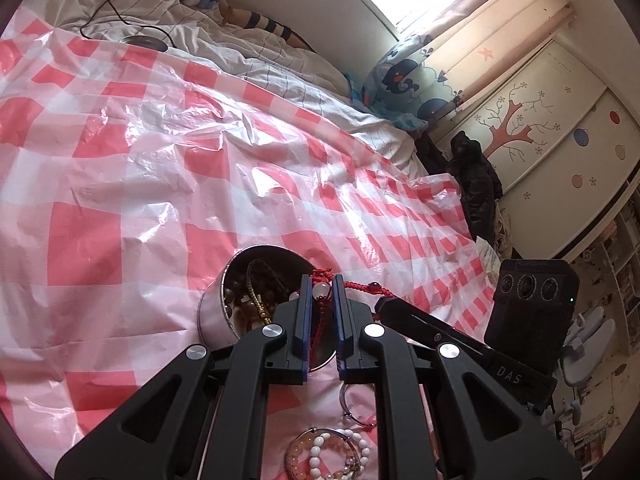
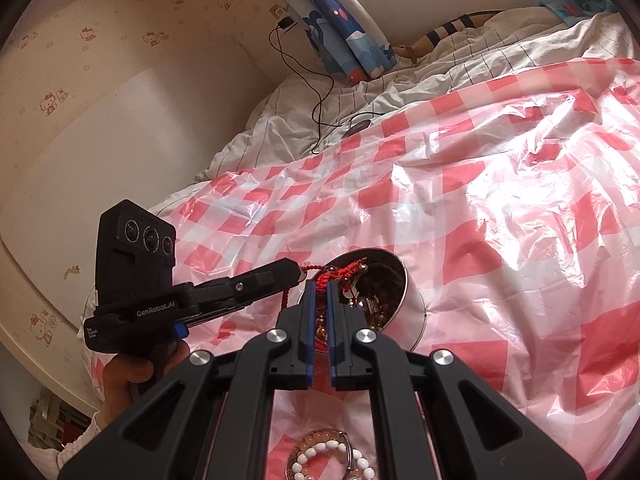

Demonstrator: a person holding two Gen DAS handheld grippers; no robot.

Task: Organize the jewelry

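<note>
Both sets of jaws are clamped on the same red braided cord bracelet [image 1: 352,286], one at each end. In my left wrist view the left gripper [image 1: 319,284] pinches the knotted red end with a pale bead just at its tips, and the cord runs off to the right into the tip of the right gripper [image 1: 386,303]. From the right wrist view the right gripper [image 2: 319,285] has its blue pads nearly together on a bunch of red knots, and the left gripper [image 2: 296,270] comes in from the left, carried by a hand [image 2: 128,376] on its grip.

The bracelet hangs stretched between the two tools, just above the open mouth of a round metal tin [image 1: 214,312] that lies tipped on the bed. Inside the tin I see brown beads and a gold-coloured chain, tangled together.

The bed is covered with a pink-and-white checked plastic sheet [image 1: 120,184]. Near the bottom edge of both views, below the grippers, a white bead bracelet [image 1: 320,450] lies on the sheet among amber beads, with a thin metal ring [image 1: 348,402] just beside it.
</note>
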